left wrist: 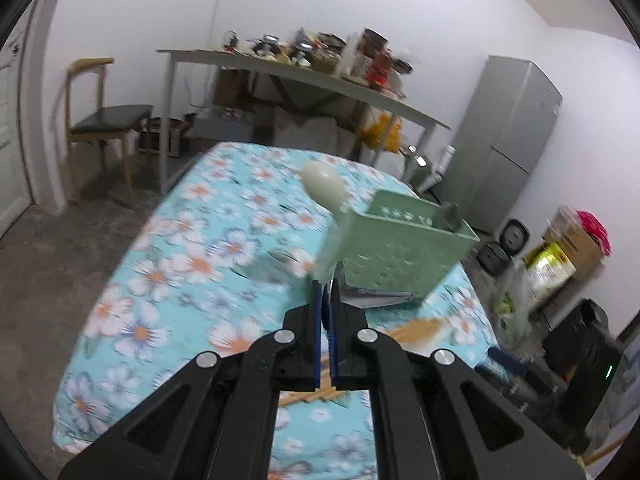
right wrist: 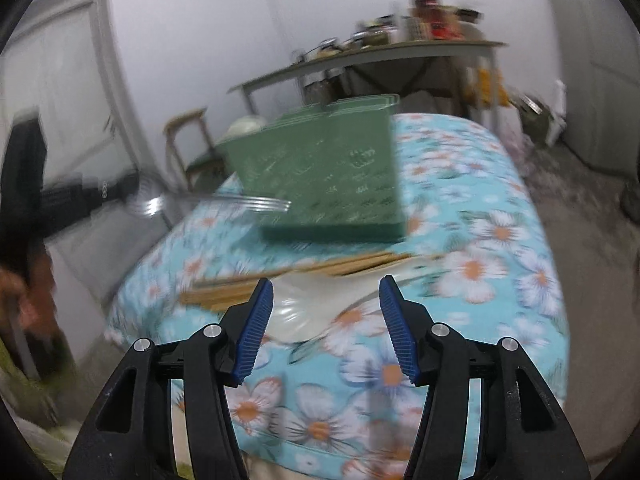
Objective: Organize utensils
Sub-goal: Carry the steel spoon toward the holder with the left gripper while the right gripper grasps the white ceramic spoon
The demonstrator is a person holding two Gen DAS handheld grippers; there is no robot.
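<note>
The left hand-held gripper [left wrist: 326, 286] is squeezed shut on a thin, shiny metal fork [right wrist: 248, 201]. The fork is up in the air, not on the table [left wrist: 168, 264]. The green basket [left wrist: 400, 248] with little holes sits at about 1 o'clock from this gripper. I think the fork goes in there next. To do it well, hold tight, lift the fork over the rim, point it down into a slot, then let go. It looks smooth, so it may slip.

The right hand-held gripper [right wrist: 326, 284] is about half open and holds nothing. A white spoon [right wrist: 300, 308] lies on the table under its fingers. Wooden chopsticks [right wrist: 280, 280] lie just behind, at 12 o'clock.
</note>
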